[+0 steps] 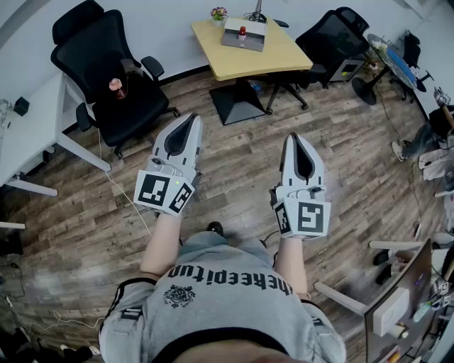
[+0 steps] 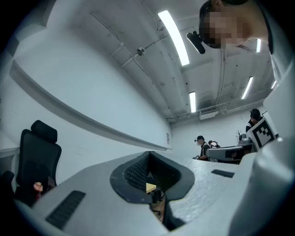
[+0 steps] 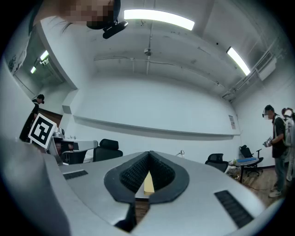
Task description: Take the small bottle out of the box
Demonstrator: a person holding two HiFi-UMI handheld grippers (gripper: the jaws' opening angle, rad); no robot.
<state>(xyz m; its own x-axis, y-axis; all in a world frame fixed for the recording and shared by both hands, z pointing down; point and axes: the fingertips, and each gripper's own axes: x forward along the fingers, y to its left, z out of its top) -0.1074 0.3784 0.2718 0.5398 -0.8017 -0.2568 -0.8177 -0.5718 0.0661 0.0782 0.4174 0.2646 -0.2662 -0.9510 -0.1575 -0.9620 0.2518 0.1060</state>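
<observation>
A grey-white box [image 1: 245, 33] rests on the yellow table [image 1: 284, 57] at the far side of the room. A small red-topped thing [image 1: 242, 30], possibly the bottle, shows at the box's middle, too small to tell. My left gripper [image 1: 190, 119] and right gripper [image 1: 293, 137] are held up over the wooden floor, well short of the table, and both point towards it. Each has its jaws together with nothing between them. A sliver of the yellow table shows through the left gripper [image 2: 148, 154] and the right gripper [image 3: 150, 153] in their own views.
A black office chair [image 1: 106, 64] stands to the left of the table and another [image 1: 333, 39] to its right. A white desk [image 1: 28, 135] lies at far left and a small flower pot [image 1: 218, 13] on the table. People [image 3: 279, 138] stand at the right; a cable [image 1: 131, 205] runs over the floor.
</observation>
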